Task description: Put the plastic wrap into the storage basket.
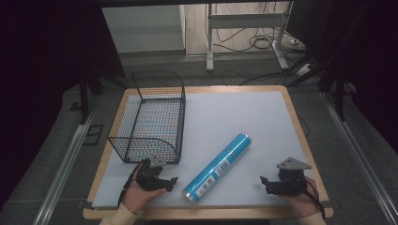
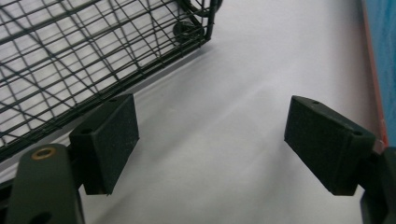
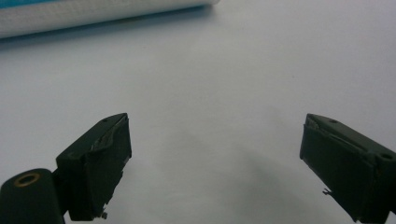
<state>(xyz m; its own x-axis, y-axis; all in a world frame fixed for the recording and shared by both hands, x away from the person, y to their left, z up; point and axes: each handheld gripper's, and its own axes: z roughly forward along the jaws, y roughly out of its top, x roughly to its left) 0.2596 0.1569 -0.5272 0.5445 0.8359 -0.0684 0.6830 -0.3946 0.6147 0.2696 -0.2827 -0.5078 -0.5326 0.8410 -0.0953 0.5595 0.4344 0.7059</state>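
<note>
Tube (image 1: 218, 168), blue with white labels, lies diagonally on the bench (image 1: 244, 117), just right of the wire basket (image 1: 149, 117). Left gripper (image 1: 169, 183) sits near the tube's near end, fingers (image 2: 109, 140) spread and empty. Right gripper (image 1: 265, 183) rests right of the tube, fingers (image 3: 98, 163) likewise apart.

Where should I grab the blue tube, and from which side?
Grip the blue tube around mid-length, jaws straddling its width from above. It lies flat and diagonal on the mat, so turn the jaws square to its long axis. The open right gripper probably has the plainer approach.
</note>
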